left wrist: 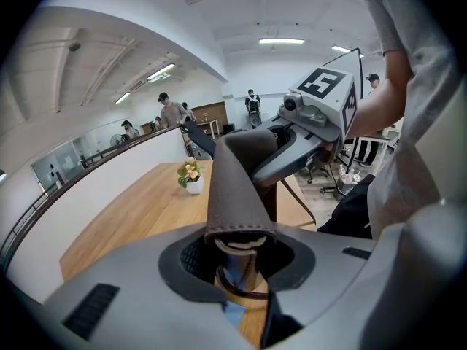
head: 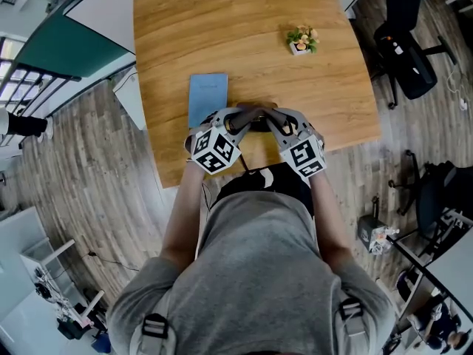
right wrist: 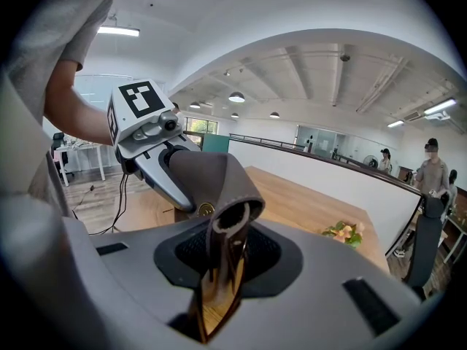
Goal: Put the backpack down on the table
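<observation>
Over the table (head: 222, 35) edge, left gripper (left wrist: 235, 246) and right gripper (right wrist: 219, 248) both clamp the backpack handle (left wrist: 237, 184), probably so it lowers level.

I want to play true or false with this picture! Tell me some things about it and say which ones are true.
1. The left tool and the right tool each pinch a brown strap. True.
2. The notebook on the table is red. False: it is blue.
3. A little flower pot stands upright on the table. True.
4. The flower pot sits on top of the notebook. False: it stands apart from it, on bare wood.
</observation>
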